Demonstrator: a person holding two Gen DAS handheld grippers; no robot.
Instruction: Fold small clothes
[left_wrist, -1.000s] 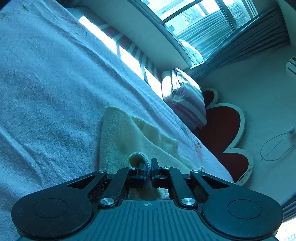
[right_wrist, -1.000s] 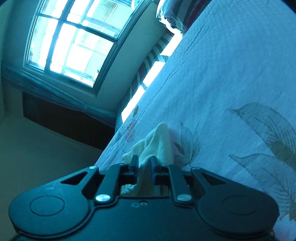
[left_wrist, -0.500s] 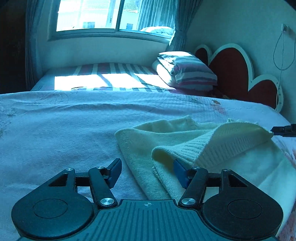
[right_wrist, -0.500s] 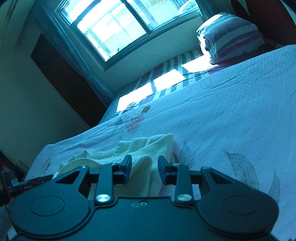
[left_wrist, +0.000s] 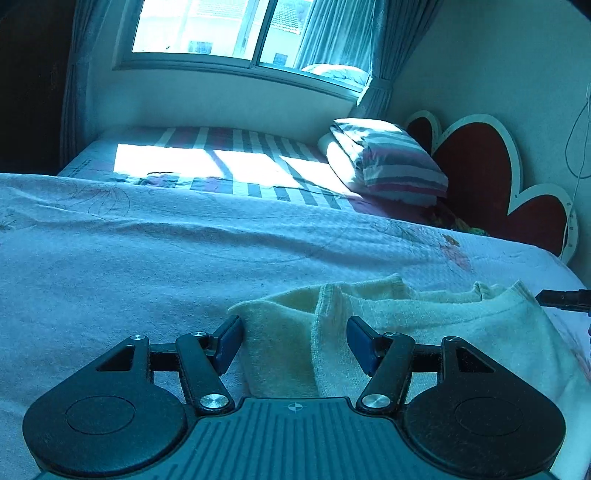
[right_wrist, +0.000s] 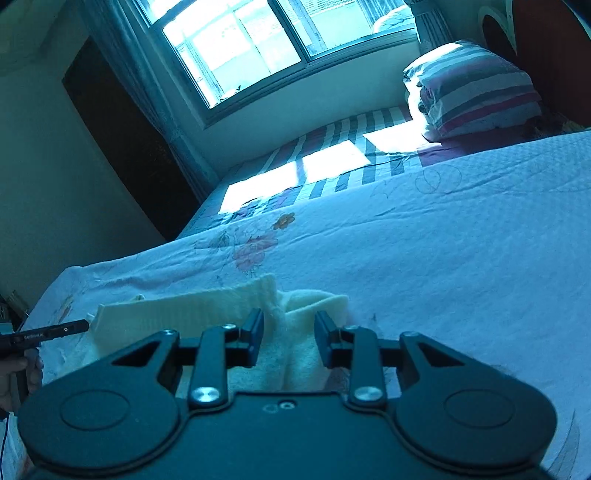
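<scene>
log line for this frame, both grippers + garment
left gripper: open | right gripper: open | cream garment: released, folded on bedspread

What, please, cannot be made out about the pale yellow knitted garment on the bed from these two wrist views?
- Pale yellow knitted garment: its near part is hidden behind the left gripper body in the left wrist view, so its full outline and type stay unclear.
- Right wrist view: the right gripper body covers the garment's near edge.
- Layers underneath: hidden by the top fold in both views.
</scene>
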